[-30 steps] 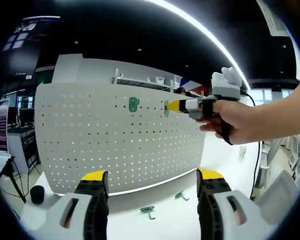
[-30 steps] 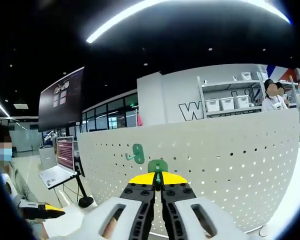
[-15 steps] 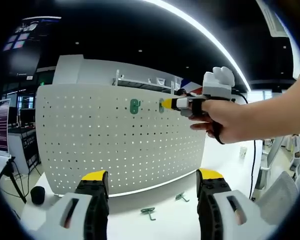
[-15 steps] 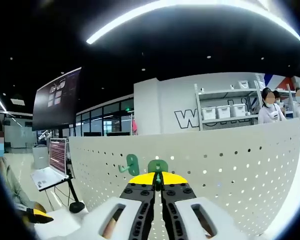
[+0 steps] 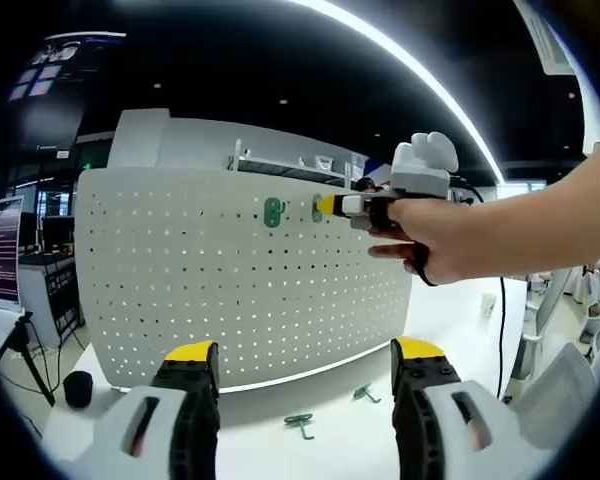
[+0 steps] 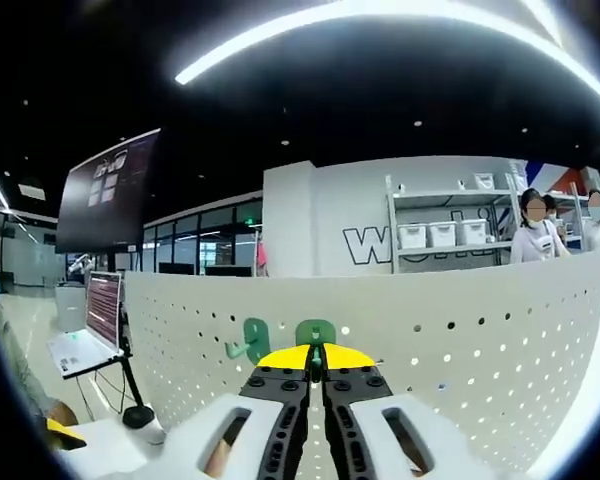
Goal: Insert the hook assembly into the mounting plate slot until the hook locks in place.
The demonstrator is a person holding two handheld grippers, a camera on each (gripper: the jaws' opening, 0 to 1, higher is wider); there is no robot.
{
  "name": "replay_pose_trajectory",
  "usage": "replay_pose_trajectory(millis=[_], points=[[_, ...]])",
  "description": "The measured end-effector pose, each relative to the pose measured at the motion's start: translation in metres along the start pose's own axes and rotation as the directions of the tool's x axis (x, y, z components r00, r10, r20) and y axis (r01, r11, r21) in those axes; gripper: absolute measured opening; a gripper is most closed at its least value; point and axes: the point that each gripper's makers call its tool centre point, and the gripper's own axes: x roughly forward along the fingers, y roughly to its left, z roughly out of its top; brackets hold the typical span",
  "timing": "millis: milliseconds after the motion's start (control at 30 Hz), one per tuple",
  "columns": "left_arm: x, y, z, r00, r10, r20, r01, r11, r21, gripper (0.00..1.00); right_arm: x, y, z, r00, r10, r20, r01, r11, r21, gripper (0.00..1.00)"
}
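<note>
Right gripper (image 6: 315, 352): jaws clamped on green hook (image 6: 315, 333), centre frame, at the top row of the white pegboard (image 6: 460, 340); a second hook (image 6: 252, 338) hangs just left; left gripper (image 5: 302, 362) jaws apart, lower frame; two spare hooks (image 5: 300, 424) lie on the desk (image 5: 340, 440).

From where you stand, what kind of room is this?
Probably an open-plan lab or workshop. A white pegboard stands on a table, storage shelving with bins lines the far wall, and a laptop sits on a stand.
</note>
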Motion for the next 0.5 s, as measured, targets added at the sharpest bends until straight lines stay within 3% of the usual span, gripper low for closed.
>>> replay_pose_trajectory(millis=[500], points=[[-0.002,0.008,0.001,1.000,0.024,0.001,-0.024,1.000,0.001,0.70,0.015,0.003,-0.002,1.000,-0.001,-0.016,0.001,1.000,0.008,0.01]])
